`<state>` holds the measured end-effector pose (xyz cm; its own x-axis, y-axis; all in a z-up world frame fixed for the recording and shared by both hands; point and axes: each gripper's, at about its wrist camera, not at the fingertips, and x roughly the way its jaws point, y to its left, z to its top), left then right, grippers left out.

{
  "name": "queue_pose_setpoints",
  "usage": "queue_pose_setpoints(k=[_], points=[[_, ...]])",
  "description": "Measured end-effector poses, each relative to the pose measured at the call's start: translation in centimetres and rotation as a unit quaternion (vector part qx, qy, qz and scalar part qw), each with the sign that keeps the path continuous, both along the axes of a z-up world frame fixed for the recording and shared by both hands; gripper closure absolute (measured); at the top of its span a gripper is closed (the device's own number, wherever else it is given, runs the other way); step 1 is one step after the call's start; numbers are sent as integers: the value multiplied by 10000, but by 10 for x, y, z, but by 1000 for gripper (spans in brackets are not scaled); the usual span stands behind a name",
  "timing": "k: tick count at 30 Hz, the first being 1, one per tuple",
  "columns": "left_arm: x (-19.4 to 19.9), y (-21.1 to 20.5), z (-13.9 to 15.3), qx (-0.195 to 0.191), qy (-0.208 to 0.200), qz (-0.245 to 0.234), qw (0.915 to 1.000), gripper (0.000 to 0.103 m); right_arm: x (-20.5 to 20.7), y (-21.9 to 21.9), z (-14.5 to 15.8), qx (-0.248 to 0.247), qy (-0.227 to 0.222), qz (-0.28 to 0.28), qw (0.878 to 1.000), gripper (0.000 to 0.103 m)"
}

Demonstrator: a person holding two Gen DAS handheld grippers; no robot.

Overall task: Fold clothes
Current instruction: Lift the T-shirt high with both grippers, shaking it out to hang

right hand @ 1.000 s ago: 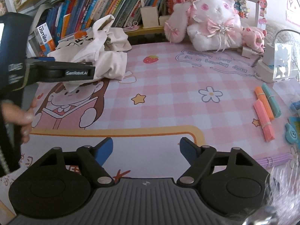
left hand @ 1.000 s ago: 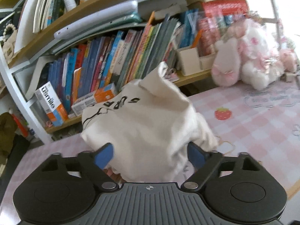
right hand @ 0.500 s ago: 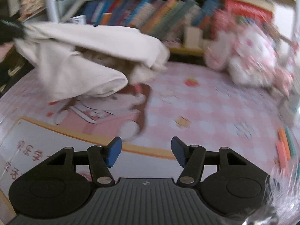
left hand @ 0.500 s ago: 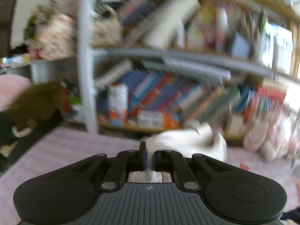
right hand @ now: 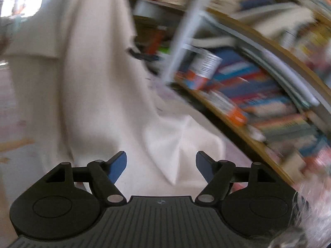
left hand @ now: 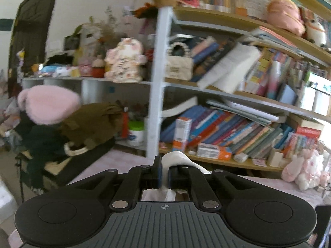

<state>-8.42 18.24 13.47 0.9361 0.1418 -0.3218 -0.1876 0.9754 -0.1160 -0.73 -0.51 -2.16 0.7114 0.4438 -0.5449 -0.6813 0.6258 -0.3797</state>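
Note:
My left gripper [left hand: 164, 173] is shut on a fold of the cream garment [left hand: 175, 159] and holds it lifted well above the pink table mat [left hand: 258, 186]. In the right wrist view the same cream garment [right hand: 89, 82] hangs down in a long drape, its lower part bunched close in front of my right gripper [right hand: 161, 162]. The right gripper is open, and its blue pads stand either side of the cloth without touching it. That view is blurred by motion.
A bookshelf full of books [left hand: 238, 128] runs behind the table and also shows in the right wrist view [right hand: 258, 95]. A white shelf post [left hand: 157, 82] stands in the middle. Pink plush toys [left hand: 304, 169] sit at the right. A chair with bags and a pink cushion [left hand: 47, 105] is at the left.
My left gripper closed on the garment and lifted it off the table. My right gripper swung up and left toward the hanging cloth and stayed open.

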Motion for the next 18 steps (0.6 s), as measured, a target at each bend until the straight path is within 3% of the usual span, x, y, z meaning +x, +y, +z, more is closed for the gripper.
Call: queue_pose_setpoints(k=[2, 8, 15, 18], points=[[-6, 19, -3, -182, 38, 131, 9997, 97, -14, 13, -7, -97, 29, 303, 9995, 23], [-22, 62, -16, -496, 153, 342, 9981, 97, -50, 37, -43, -678, 74, 754, 9948, 22], [-38, 89, -22, -686, 166, 355, 9969, 97, -63, 80, -51, -723, 18, 1033, 9920, 22], [-47, 106, -23, -869, 134, 542, 9947, 97, -60, 103, -57, -995, -190, 987, 9900, 37]])
